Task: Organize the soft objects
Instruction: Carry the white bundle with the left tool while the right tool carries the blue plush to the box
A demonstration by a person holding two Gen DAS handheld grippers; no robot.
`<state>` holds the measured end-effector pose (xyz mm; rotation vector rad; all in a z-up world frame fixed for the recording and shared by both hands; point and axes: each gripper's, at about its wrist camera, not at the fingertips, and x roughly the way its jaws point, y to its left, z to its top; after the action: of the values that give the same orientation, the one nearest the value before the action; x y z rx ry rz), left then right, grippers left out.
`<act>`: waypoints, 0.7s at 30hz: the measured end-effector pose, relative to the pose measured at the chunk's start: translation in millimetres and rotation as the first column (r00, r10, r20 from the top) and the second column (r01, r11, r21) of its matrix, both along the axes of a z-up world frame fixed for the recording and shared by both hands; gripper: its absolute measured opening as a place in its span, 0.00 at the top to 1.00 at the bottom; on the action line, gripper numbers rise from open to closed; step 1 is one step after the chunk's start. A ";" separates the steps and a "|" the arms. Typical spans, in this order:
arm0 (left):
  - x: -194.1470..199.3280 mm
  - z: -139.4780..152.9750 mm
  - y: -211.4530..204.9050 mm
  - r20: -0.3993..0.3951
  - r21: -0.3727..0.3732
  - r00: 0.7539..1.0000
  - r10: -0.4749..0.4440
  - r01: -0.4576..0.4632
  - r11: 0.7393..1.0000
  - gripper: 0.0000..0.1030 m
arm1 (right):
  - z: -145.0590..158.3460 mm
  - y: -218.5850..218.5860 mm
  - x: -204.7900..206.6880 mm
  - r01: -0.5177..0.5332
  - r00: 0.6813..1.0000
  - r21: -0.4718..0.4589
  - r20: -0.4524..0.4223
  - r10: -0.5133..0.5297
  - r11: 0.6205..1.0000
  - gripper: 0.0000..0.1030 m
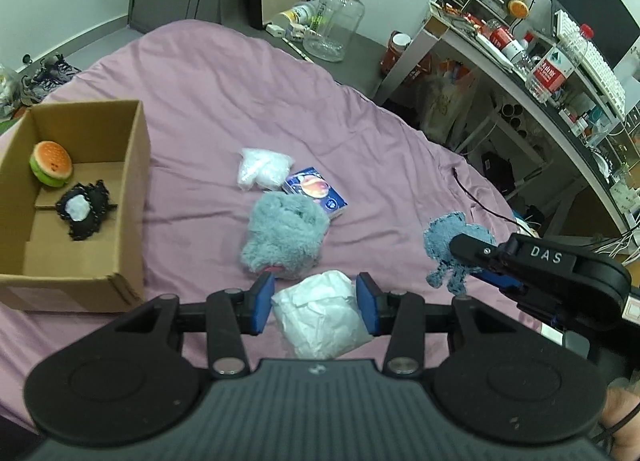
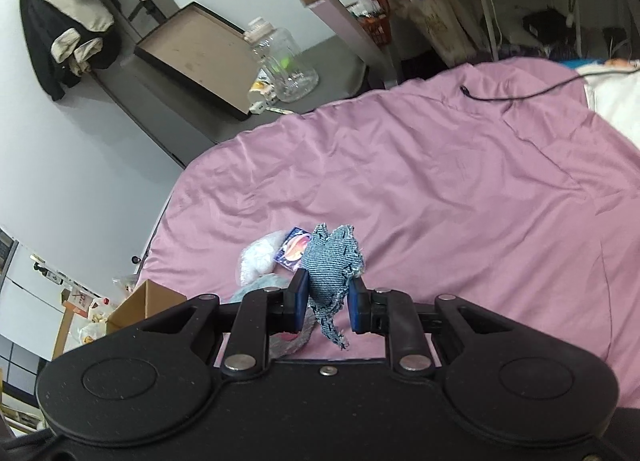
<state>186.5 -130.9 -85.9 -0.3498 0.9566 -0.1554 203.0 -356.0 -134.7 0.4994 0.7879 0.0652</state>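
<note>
The left gripper (image 1: 316,303) holds a crumpled white tissue wad (image 1: 322,317) between its blue pads; the jaws are closed on it from both sides, and the wad is clear of the bed (image 1: 224,101).

The right gripper (image 2: 325,303) clamps a frayed blue denim scrap (image 2: 334,265). The jaws are nearly together, pinching the fabric at its middle. Part of the scrap stands above the pads and a ragged strip hangs below them. In the left wrist view the same denim scrap (image 1: 448,249) shows at the tip of the right gripper (image 1: 464,247), to the right of the left gripper and off the bed.

An open cardboard box (image 1: 132,181) sits on the bed's pink cover at the left. Inside it are a plush hamburger (image 1: 51,163) against the far left wall and a black frilled piece with a white centre (image 1: 84,213) just beside it.

Items on the cover near the middle of the bed:
- a fluffy grey-blue cloth (image 1: 284,237), just beyond the left gripper;
- a small printed blue packet (image 1: 316,191), touching the far edge of the fluffy cloth;
- a clear bag of white filling (image 1: 262,169), touching the packet on its far left side.

A thin black cable (image 2: 520,95) lies across the far right part of the cover.
</note>
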 end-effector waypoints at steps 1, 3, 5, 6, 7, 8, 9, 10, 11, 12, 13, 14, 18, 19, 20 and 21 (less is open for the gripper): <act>-1.6 2.2 2.1 0.006 0.000 1.000 -0.002 0.002 1.000 0.58 | 2.4 2.8 -2.4 0.000 1.000 -0.007 0.008 0.000 1.000 0.80; -5.4 7.2 6.5 0.019 0.000 1.000 -0.003 0.003 1.000 0.58 | 6.2 7.6 -6.8 -0.003 1.000 -0.016 0.019 0.003 1.000 0.80; -8.7 11.0 10.5 0.029 -0.001 1.000 -0.002 0.002 1.000 0.58 | 9.4 12.7 -11.0 -0.007 1.000 -0.018 0.026 0.008 1.000 0.80; -10.8 12.9 13.6 0.035 -0.004 0.999 0.000 0.000 1.000 0.58 | 11.9 16.0 -13.6 -0.009 0.999 -0.025 0.034 0.010 1.000 0.80; -12.1 14.4 16.0 0.039 -0.007 0.999 0.003 -0.003 1.000 0.58 | 14.8 19.2 -15.9 -0.011 0.999 -0.032 0.042 0.013 0.999 0.80; -13.8 16.2 19.2 0.044 -0.011 0.999 0.008 -0.007 1.000 0.58 | 17.7 22.5 -17.8 -0.014 0.999 -0.037 0.050 0.016 0.999 0.80; -15.9 18.3 22.5 0.050 -0.014 0.999 0.012 -0.012 1.000 0.58 | 20.7 26.3 -20.9 -0.019 0.998 -0.040 0.057 0.021 0.999 0.80; -17.8 19.8 25.7 0.056 -0.017 0.998 0.016 -0.015 1.000 0.58 | 23.6 29.7 -22.5 -0.023 0.998 -0.043 0.062 0.026 0.999 0.80; -19.7 21.3 28.9 0.060 -0.019 0.998 0.019 -0.018 1.000 0.58 | 26.0 33.1 -23.8 -0.026 0.997 -0.046 0.066 0.029 0.999 0.80; -22.0 23.1 33.1 0.066 -0.021 0.998 0.024 -0.023 1.000 0.58 | 29.0 37.4 -25.0 -0.030 0.997 -0.050 0.071 0.034 0.998 0.80; -23.9 24.6 36.2 0.070 -0.023 0.997 0.028 -0.026 0.999 0.58 | 31.9 41.9 -26.4 -0.036 0.996 -0.055 0.077 0.041 0.998 0.80; -25.6 26.0 39.8 0.076 -0.025 0.997 0.033 -0.031 0.999 0.58 | 34.3 45.9 -27.3 -0.041 0.996 -0.060 0.083 0.046 0.997 0.80; -29.9 31.9 54.4 0.095 -0.019 0.995 0.034 -0.032 0.999 0.58 | 44.0 65.4 -31.7 -0.065 0.992 -0.073 0.107 0.072 0.995 0.80; -31.0 33.0 58.4 0.100 -0.015 0.994 0.034 -0.033 0.999 0.58 | 45.6 70.0 -33.0 -0.069 0.991 -0.077 0.112 0.077 0.995 0.80; -31.4 33.7 61.7 0.105 -0.014 0.994 0.034 -0.033 0.999 0.58 | 46.9 74.4 -34.1 -0.072 0.990 -0.080 0.116 0.082 0.994 0.80; -32.0 34.3 65.6 0.108 -0.011 0.994 0.034 -0.033 0.999 0.58 | 48.1 78.6 -35.4 -0.076 0.989 -0.080 0.118 0.085 0.994 0.80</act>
<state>154.5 -65.3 -51.5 -0.3618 0.8427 -0.1464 167.5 -277.3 -86.7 0.3890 0.6887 0.1389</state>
